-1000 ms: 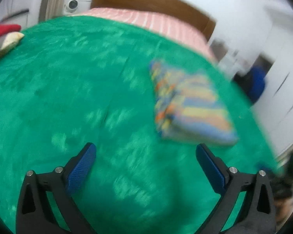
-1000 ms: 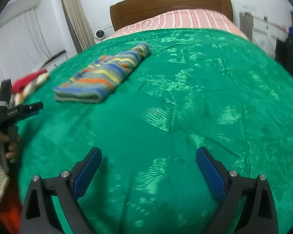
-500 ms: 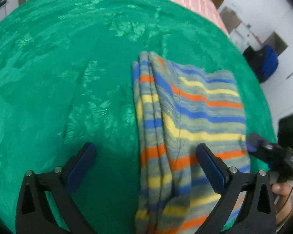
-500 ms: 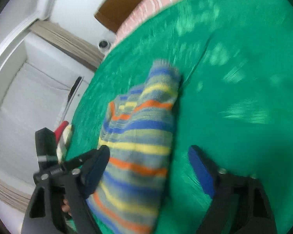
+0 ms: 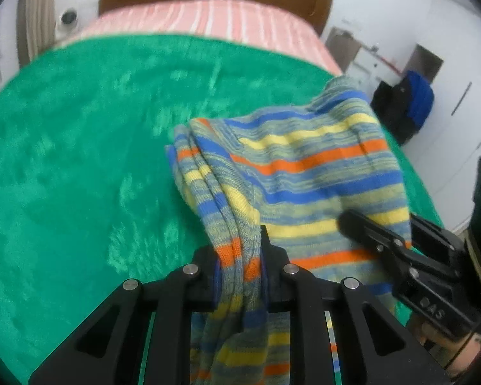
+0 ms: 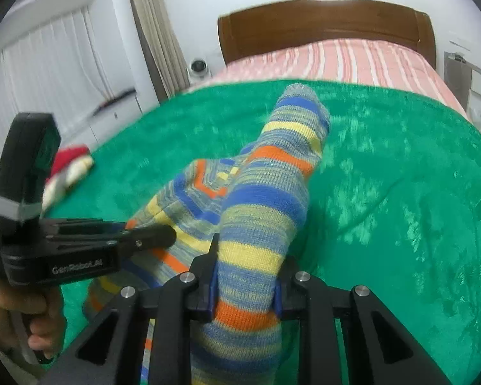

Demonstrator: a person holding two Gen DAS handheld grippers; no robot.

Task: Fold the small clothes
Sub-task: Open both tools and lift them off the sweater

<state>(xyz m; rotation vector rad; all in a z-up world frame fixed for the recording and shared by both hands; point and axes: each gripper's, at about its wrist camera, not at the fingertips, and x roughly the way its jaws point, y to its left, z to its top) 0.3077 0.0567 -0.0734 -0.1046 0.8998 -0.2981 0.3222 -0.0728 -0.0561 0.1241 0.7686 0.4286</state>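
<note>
Both hand-held grippers pinch the striped knit garment above the green bed cover.

The left hand-held gripper (image 5: 240, 276) and right hand-held gripper (image 6: 245, 284) are closing, pads pressing bunched folds of the striped garment (image 5: 311, 173), which is partly lifted off the green cover (image 5: 80, 160).

Each gripper was matte black plastic, with 4 silver screw heads across its linkage and blue pads inside the fingers. The left gripper (image 6: 150, 235) bore white "GenRobot.AI" lettering and a grey band on its camera housing. The right gripper (image 5: 362, 227) showed embossed letters.
</note>
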